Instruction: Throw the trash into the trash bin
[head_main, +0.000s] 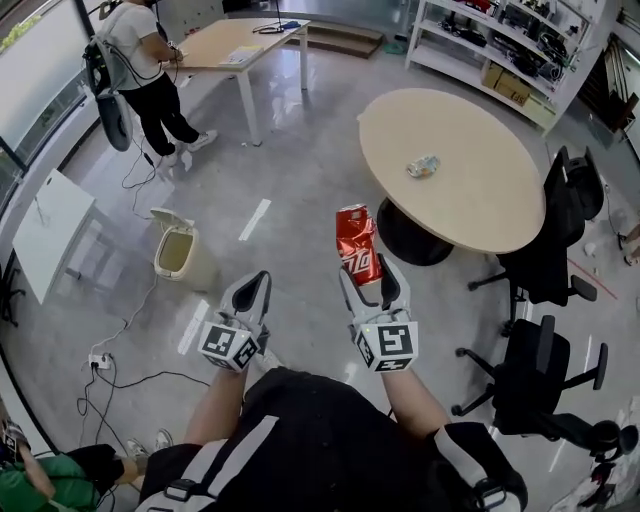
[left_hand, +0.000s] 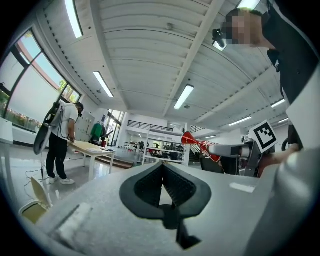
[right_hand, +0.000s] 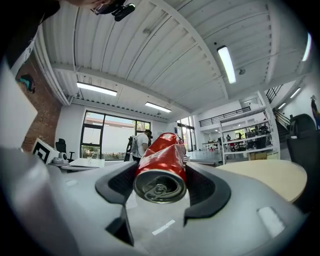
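Red can gripped in right claw, axis along jaws; bin ahead-left, lid up; left claw closed, empty, nearer.

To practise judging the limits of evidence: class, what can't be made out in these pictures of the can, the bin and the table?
1. Bin: head view, too small to show whether anything lies inside.
2. Scrap on the round table: head view, too small to identify.
3. Can: right gripper view shows mainly its end. In the head view the right gripper covers its lower part.
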